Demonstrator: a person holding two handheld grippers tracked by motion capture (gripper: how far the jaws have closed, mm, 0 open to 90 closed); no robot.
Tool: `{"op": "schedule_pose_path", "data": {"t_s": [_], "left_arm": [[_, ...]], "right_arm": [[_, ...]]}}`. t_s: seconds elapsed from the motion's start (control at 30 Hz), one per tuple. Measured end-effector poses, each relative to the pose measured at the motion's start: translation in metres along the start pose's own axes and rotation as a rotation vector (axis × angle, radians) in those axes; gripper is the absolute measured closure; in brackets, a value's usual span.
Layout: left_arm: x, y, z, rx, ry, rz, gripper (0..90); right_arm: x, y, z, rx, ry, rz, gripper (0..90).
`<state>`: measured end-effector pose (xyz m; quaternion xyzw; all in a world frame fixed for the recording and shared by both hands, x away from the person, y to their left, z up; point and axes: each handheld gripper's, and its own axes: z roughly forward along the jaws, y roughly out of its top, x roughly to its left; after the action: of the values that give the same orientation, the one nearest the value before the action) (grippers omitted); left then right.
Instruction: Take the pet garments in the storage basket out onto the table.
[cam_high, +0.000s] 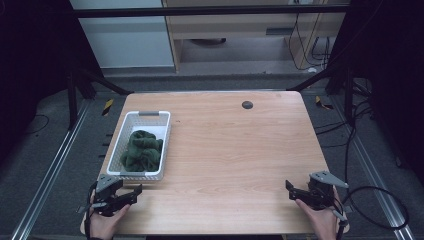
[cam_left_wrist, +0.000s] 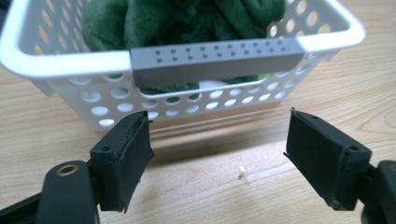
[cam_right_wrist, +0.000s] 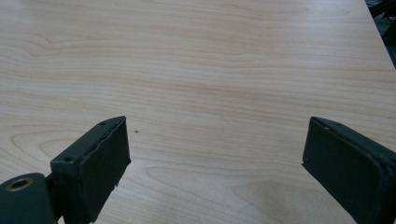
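A white perforated basket stands at the left side of the wooden table, with a crumpled dark green cloth inside it. In the left gripper view the basket's near wall with its grey handle strip is close ahead, the green cloth behind it. My left gripper rests at the table's front left corner, just short of the basket, open with nothing between its jaws. At the front right corner my right gripper is open over bare wood.
A small dark round grommet sits near the table's far edge. Black frame bars and cables flank the table on the floor. A cabinet stands behind.
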<state>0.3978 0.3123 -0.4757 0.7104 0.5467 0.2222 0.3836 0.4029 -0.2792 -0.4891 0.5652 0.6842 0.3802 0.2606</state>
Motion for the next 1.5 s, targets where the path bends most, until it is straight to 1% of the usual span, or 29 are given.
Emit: {"op": "schedule_pose_path", "data": {"t_s": [0.03,0.1,0.2,0.23,0.33,0.53,0.73,0.97,1.33,1.5], "left_arm": [[0.0,0.0,-0.001,-0.005,-0.001,0.001,21.4],[0.0,0.001,-0.004,-0.014,0.0,0.003,21.6],[0.0,0.003,-0.009,-0.028,-0.002,0.003,21.5],[0.0,0.004,-0.01,-0.032,-0.003,0.0,21.4],[0.0,0.005,-0.015,-0.047,-0.026,-0.016,21.1],[-0.002,0.009,-0.018,-0.056,-0.025,-0.005,20.9],[-0.004,0.013,-0.022,-0.078,-0.027,0.002,20.7],[-0.005,0.02,-0.027,-0.096,-0.039,0.009,20.2],[-0.009,0.033,-0.031,-0.091,-0.049,0.035,18.6],[-0.011,0.044,-0.032,-0.088,-0.055,0.053,17.5]], "right_arm": [[0.001,0.0,0.0,0.005,0.002,0.004,7.5],[0.001,0.0,0.0,0.001,0.002,-0.011,7.5],[0.003,0.0,0.0,-0.005,0.003,-0.016,7.6],[0.003,0.0,0.0,-0.006,0.0,-0.027,7.5],[0.004,-0.001,0.001,0.0,0.002,-0.028,7.2],[0.005,-0.001,0.001,-0.002,0.0,-0.045,7.0],[0.007,-0.001,0.001,0.001,-0.001,-0.052,6.4],[0.008,-0.001,0.001,0.001,0.004,-0.054,6.4],[0.01,-0.001,0.002,0.007,0.008,-0.066,6.3],[0.01,-0.001,0.003,0.014,0.011,-0.064,6.3]]}}
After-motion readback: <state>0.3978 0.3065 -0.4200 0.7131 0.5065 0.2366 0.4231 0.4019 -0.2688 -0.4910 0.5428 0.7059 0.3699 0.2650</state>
